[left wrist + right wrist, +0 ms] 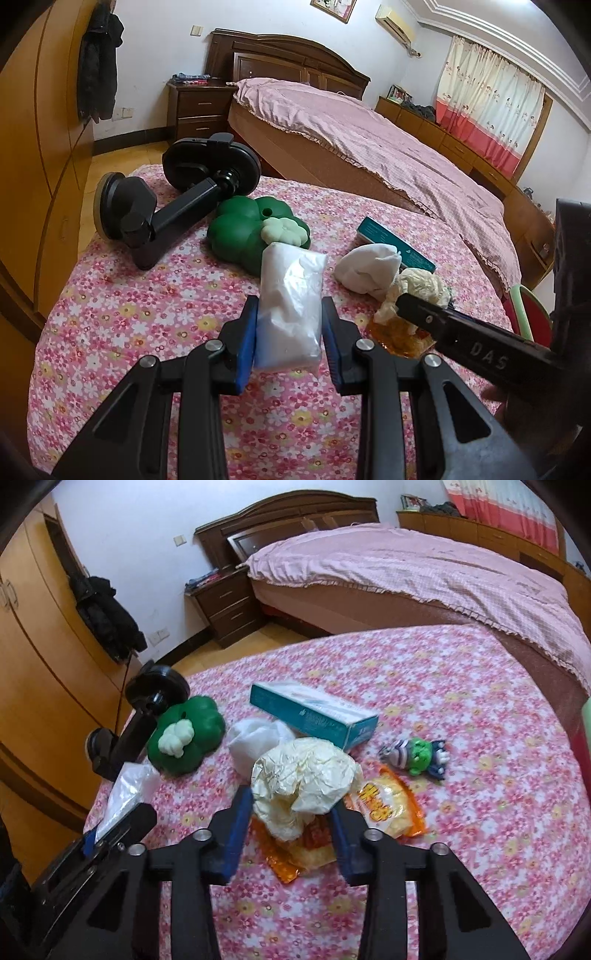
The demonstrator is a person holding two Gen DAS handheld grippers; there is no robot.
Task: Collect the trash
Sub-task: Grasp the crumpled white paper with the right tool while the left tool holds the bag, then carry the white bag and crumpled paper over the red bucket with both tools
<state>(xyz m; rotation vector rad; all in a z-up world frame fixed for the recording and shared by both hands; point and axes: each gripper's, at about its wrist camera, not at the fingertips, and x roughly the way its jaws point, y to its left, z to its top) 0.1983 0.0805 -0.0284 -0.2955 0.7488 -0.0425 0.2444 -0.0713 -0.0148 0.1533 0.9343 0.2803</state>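
My left gripper [290,308] is shut on a clear plastic bag [291,280] that stands up between its blue pads, above the floral tablecloth [147,314]. In the right wrist view my right gripper [291,801] is shut on a crumpled cream paper ball [303,771], which lies on top of an orange snack wrapper [388,805]. A white tissue wad [255,738] sits just behind the paper. The left wrist view shows the right gripper's finger [424,308] against the same paper [421,282].
Around the trash lie a teal box [314,716], a green clover-shaped toy [199,731], a small toy figure [417,755] and a black suction-cup mount [177,199]. A bed with a pink cover [388,147] stands behind the table, with a wooden wardrobe [44,166] at left.
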